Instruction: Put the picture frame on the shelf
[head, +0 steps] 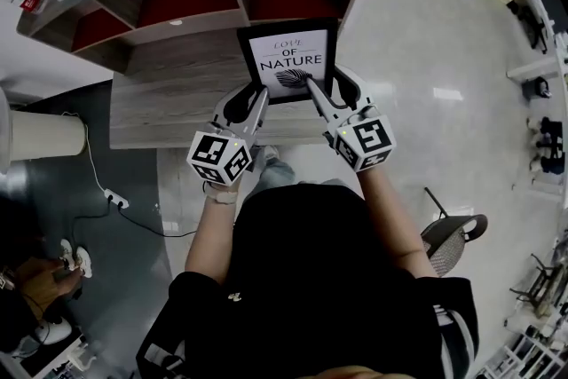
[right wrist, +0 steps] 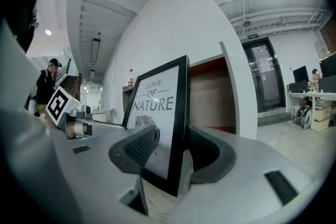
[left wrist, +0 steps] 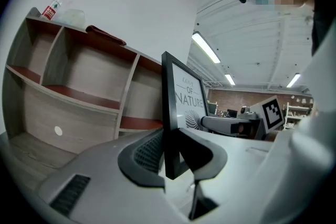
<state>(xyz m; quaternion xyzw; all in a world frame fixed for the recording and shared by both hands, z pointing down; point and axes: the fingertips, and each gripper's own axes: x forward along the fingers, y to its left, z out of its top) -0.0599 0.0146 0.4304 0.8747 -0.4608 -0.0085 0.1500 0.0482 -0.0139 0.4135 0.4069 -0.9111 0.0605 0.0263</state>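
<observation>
Over lower ledge of pale wood-grain shelf unit (head: pixel 177 98) with red-lined compartments: black rectangular picture frame (head: pixel 289 59) with white "LOVE OF NATURE" print, upright, left edge clamped in left claw (left wrist: pixel 170 140), right edge clamped in right claw (right wrist: pixel 176 148).

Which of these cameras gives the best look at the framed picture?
The head view: the frame faces it, almost whole, print readable. The left gripper view sees it nearly edge-on; the right gripper view sees its front slanted, partly behind a jaw.
</observation>
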